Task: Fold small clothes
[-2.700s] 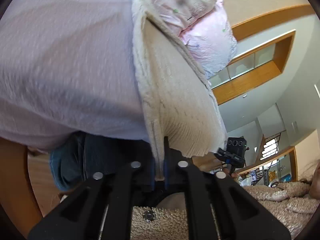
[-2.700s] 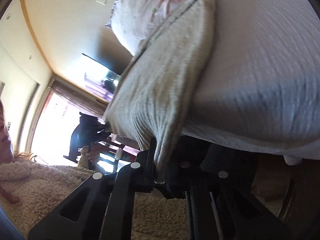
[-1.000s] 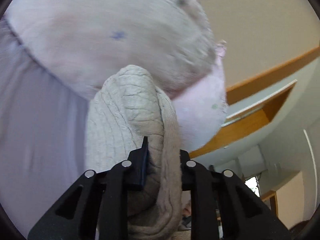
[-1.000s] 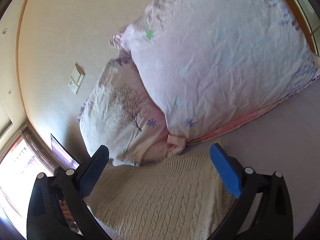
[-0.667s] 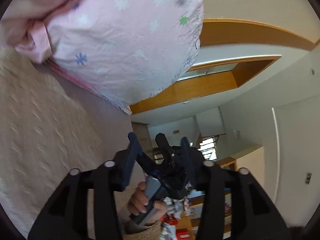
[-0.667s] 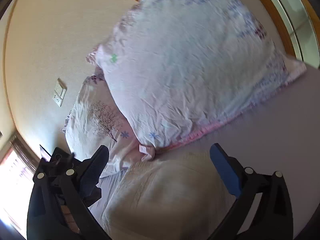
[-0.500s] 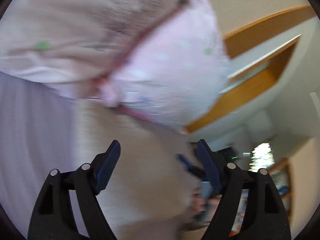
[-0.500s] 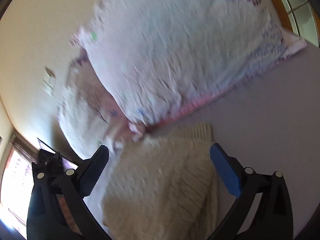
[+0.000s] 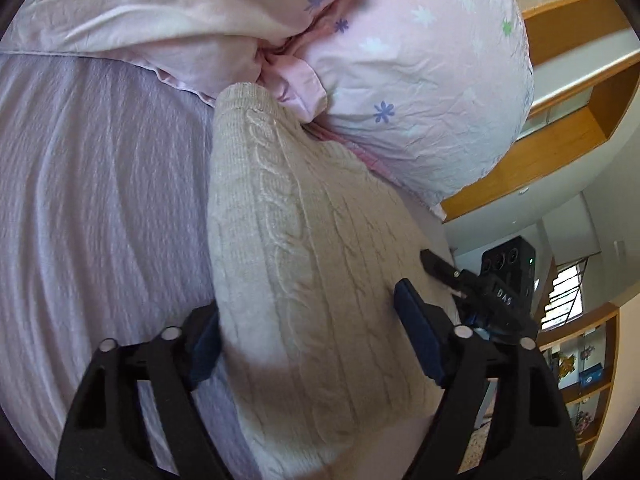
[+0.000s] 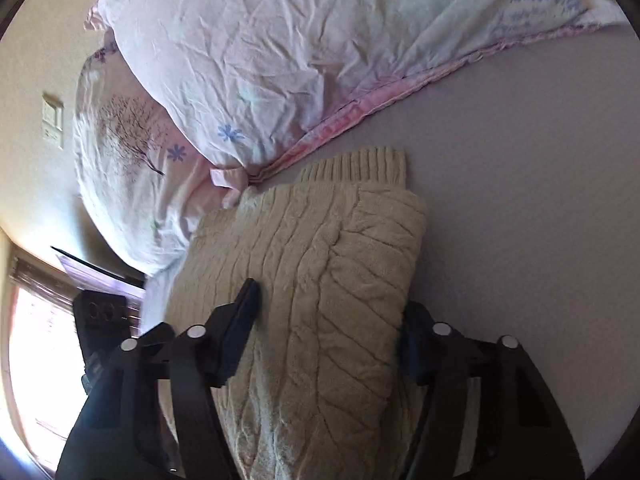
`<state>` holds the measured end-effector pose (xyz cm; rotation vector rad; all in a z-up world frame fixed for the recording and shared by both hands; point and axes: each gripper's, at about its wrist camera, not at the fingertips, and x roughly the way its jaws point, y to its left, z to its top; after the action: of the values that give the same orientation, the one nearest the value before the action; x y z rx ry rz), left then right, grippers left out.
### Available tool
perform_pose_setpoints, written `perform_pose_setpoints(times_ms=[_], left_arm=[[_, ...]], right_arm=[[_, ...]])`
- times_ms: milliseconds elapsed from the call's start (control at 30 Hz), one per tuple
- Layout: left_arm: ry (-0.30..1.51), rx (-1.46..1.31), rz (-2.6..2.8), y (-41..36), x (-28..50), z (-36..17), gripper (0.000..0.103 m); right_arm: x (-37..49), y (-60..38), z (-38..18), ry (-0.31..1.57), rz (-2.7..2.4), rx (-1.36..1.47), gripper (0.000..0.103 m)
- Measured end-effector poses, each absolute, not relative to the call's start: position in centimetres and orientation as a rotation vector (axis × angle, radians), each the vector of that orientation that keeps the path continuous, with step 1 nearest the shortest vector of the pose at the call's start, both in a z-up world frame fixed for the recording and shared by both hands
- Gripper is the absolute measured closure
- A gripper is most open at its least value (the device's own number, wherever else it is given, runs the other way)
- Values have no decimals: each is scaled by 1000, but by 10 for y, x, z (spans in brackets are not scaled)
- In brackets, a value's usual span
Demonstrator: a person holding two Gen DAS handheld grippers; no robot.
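A cream cable-knit sweater (image 9: 312, 264) lies folded on the lilac bed sheet (image 9: 92, 200), its far end against the pink pillows. It also shows in the right wrist view (image 10: 320, 280), ribbed hem at the far end. My left gripper (image 9: 308, 320) is open, its jaws straddling the near part of the sweater. My right gripper (image 10: 328, 312) is open too, jaws spread over the same sweater from the other side. Neither holds the fabric. The right gripper's body (image 9: 500, 288) shows past the sweater in the left wrist view.
Two pink flowered pillows (image 9: 420, 80) lie against the sweater's far end, also in the right wrist view (image 10: 260, 60). Wooden trim and shelves (image 9: 568, 148) stand to the right. A wall switch (image 10: 53, 120) and a bright window (image 10: 36, 360) are at left.
Both grippers held the sweater up pinched shut; they laid it on the bed, let go and opened. They now sit lower, straddling the folded sweater.
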<state>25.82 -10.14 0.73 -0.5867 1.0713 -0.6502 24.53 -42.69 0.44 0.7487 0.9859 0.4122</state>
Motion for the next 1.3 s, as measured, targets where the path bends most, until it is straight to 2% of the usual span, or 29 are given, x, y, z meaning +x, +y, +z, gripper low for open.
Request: perform_pose_setpoints(times_ms=[33,67,100,233,300,400,500,533,567,600,633,667,833,900,933,1000,1033,1067,1100,1200,1300], left_arm=[[1066,-611,-664,-99,261,4,47],[1051,-635,-694,-94,261,3,59],[1040,-654,-734,-86,261,6,65],[1002,-585,-796,-42,239,31,67],[961,-503,-757,-8,232,46,63],[965,-414,-594,37,237,51,57],[957,-469,-560,63,223,47,54],[933,-459,-562,64,217,49,52],[904,-423,-556,61,209,53,49],[888,-400,-549,56,207,56,46],[867,-385,-537,52,202,60,46],[851,-383,-527,51,199,62,46],[685,-369,-404,68,182,87,46],[679,-370,-414,77,170,95,43],[691,-376,-427,77,165,96,41],[715,-373,-454,74,148,92,28],[724,-366,-457,71,140,90,25],[738,-350,-458,67,129,87,20],[753,-327,-459,63,117,83,18],[788,-239,-394,46,92,70,2],[797,-131,-184,31,78,58,2]], right_arm=[[245,-427,4,973,428,771,58],[244,-427,5,959,436,786,60],[242,-424,8,947,442,786,61],[240,-379,28,927,597,746,66],[246,-338,41,909,665,651,66],[263,-295,43,956,634,527,55],[259,-302,35,981,655,608,32],[258,-308,33,973,649,643,28],[261,-315,30,977,630,681,29],[263,-317,26,984,620,708,34],[266,-316,21,991,630,723,74],[268,-314,18,998,619,704,91],[264,-302,35,885,395,479,92],[260,-286,47,852,293,337,91],[256,-281,51,845,273,311,86],[233,-279,68,802,224,283,72],[225,-281,73,783,226,283,50],[203,-285,84,740,257,291,20],[184,-289,92,707,282,296,9],[133,-292,97,695,272,222,1],[103,-277,88,741,207,142,1]])
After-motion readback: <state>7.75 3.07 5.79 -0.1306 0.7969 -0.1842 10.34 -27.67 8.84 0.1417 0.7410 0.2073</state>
